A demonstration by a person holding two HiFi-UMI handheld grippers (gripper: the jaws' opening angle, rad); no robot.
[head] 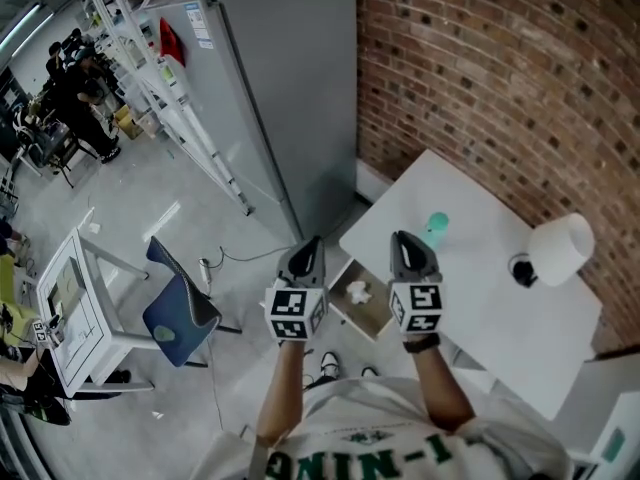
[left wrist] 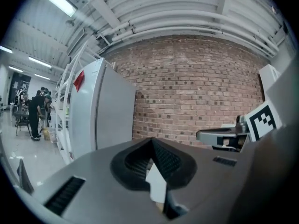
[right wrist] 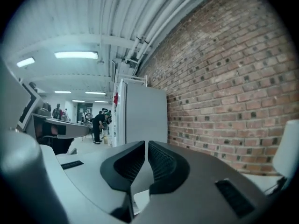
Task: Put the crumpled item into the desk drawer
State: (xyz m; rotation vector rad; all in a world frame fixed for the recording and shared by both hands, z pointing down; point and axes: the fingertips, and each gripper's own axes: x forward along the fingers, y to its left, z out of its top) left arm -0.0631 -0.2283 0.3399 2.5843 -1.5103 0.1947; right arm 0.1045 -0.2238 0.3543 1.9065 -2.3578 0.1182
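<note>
Already the crumpled item [head: 358, 291] is seen inside the open drawer [head: 378, 314], so nothing needs holding. The left gripper [head: 310, 246] is shut and empty; the right gripper [head: 402, 240] is being closed on nothing, a thin gap left.

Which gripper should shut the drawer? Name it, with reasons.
Left, probably. The left gripper hangs on the open drawer's outer side, where a push would shut it; the crumpled item lies inside. The right gripper, jaws closing on nothing, is over the desk.
</note>
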